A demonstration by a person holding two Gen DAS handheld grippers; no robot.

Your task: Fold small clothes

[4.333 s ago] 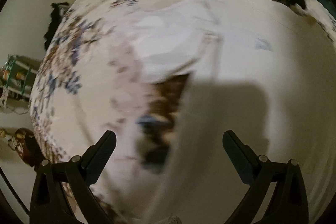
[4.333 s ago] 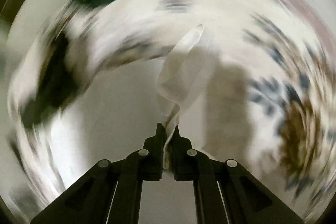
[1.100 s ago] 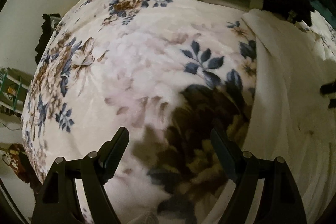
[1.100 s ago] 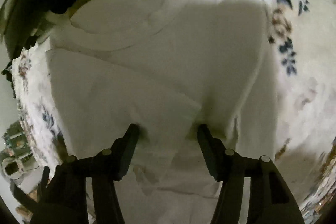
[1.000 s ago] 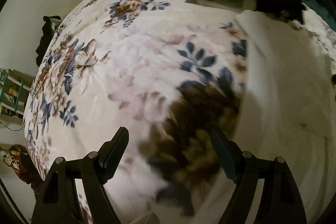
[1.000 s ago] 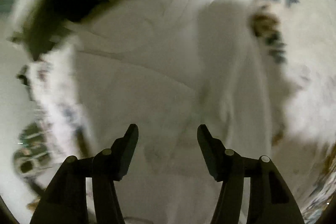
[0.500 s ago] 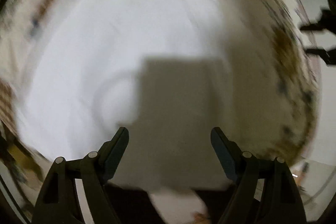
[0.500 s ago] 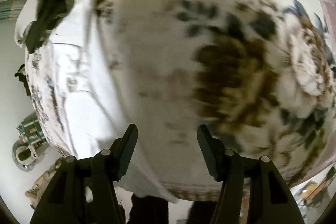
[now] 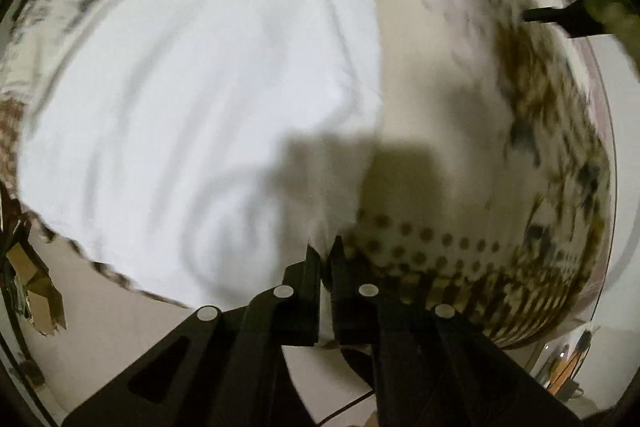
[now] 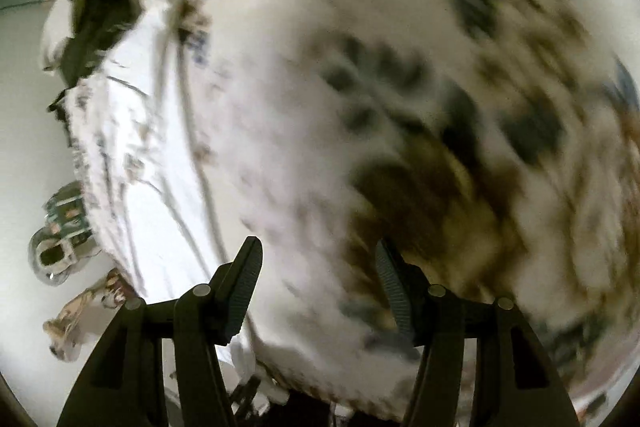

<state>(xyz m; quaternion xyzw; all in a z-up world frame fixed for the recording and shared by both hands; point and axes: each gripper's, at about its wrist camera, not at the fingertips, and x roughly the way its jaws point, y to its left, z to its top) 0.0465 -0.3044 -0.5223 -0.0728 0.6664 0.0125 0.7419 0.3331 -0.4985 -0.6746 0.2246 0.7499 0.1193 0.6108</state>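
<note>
The left gripper [image 9: 325, 255] is seen pinched right down on the near edge of the white garment [image 9: 192, 115]; its jaws have just been closing, with a sliver of white cloth caught between them, so it looks clamped on that hem. The garment is spread flat on the floral bedspread [image 9: 520, 131], fanning out ahead and to the left of that gripper, long axis running roughly away from it, though everything's smeared by blur. The right gripper [image 10: 318, 267] is held about half open over bare bedspread with nothing gripped, the white garment lying off to its left.
</note>
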